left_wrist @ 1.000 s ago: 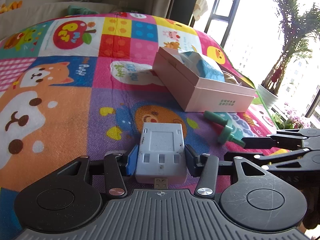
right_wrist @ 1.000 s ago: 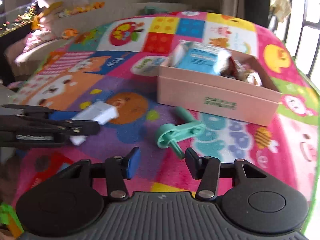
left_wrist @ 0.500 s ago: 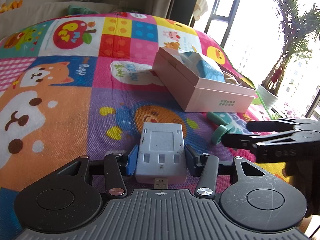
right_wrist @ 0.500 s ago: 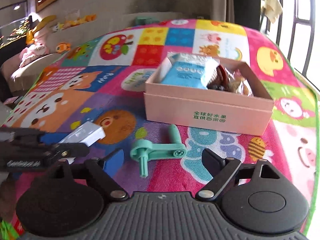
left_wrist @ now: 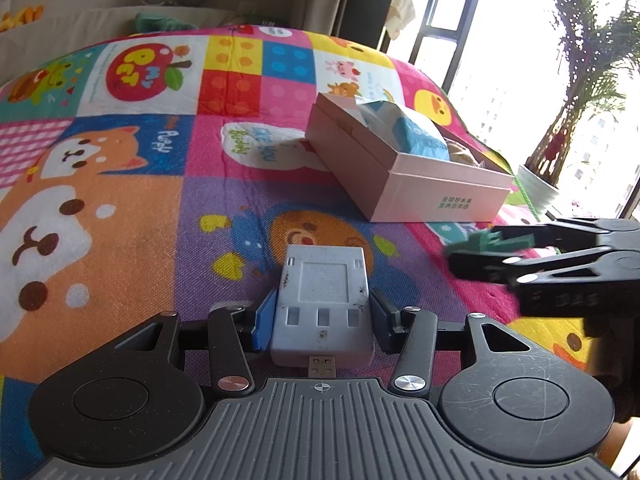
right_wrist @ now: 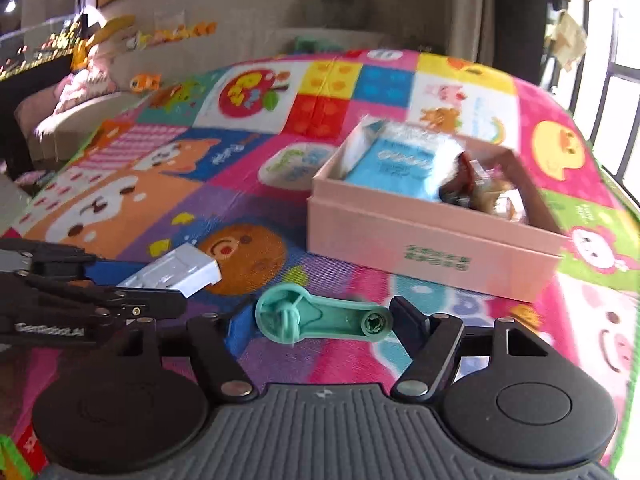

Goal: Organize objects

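bright cartoon play mat (left_wrist: 120, 208) on the floor, sofa behind, window and a potted plant (left_wrist: 576, 92) off to one side. what changed: the right tongs (right_wrist: 316, 320) were nearly closed a second ago, swung wide, and have just been closing in again, now with the teal crank piece (right_wrist: 320, 316) lying crosswise between the jaws. the right pad looks to be at its hub end, the left one i can't be sure is touching (frame's blurry), so i'd call it not quite clamped. the left tongs (left_wrist: 322, 320) haven't budged, clenched on the grey plastic block (left_wrist: 322, 300) just above the mat.

so both hands look about ready to carry. the pink box (right_wrist: 432, 236) sits just beyond, open-topped but already crowded with a blue packet (right_wrist: 396, 160) and wrappers, freest by its near wall. plenty of bare mat leftward; the mat's edge is close on the window side.
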A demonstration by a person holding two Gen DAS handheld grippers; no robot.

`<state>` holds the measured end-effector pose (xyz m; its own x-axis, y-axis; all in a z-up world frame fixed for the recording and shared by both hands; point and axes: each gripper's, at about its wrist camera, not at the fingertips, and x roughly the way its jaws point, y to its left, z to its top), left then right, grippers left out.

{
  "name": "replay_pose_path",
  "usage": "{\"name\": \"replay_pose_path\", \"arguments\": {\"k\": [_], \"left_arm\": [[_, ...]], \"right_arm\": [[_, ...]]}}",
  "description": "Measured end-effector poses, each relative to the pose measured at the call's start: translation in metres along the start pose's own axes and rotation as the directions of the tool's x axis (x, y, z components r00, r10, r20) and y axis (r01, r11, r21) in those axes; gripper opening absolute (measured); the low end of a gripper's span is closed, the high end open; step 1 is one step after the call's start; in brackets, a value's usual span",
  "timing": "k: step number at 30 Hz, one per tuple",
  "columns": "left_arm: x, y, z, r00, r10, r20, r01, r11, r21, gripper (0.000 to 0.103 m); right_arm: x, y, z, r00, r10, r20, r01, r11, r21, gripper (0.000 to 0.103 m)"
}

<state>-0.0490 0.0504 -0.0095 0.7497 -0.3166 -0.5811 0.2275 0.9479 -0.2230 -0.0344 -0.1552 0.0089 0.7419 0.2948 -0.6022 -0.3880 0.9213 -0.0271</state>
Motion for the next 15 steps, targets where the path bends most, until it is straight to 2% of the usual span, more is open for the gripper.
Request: {"name": "replay_pose_path", "arguments": {"k": [6, 8, 12, 15], "left_arm": [[-0.001, -0.016, 0.002, 0.998, 0.066, -0.015, -0.065, 0.997, 0.052, 0.053], [-0.004, -0.018, 0.01, 0.998, 0.055, -0.015, -0.054, 0.998, 0.043, 0.052], [-0.007, -0.026, 0.051, 0.999, 0.011, 0.041, -0.011, 1.0, 0.011, 0.052], [-0.002, -0.049, 0.093, 0.995, -0.021, 0.097, 0.018, 0.999, 0.035, 0.052]], "right_arm": [[-0.047, -0.04, -0.012, 0.992, -0.086, 0.093, 0.074, 0.989, 0.126, 0.071], [-0.061, -0.054, -0.016, 0.987, -0.102, 0.125, 0.08, 0.982, 0.169, 0.071], [-0.068, -0.073, -0.023, 0.976, -0.127, 0.174, 0.08, 0.963, 0.256, 0.071], [-0.06, -0.078, -0.03, 0.972, -0.112, 0.209, 0.044, 0.951, 0.308, 0.071]]}}
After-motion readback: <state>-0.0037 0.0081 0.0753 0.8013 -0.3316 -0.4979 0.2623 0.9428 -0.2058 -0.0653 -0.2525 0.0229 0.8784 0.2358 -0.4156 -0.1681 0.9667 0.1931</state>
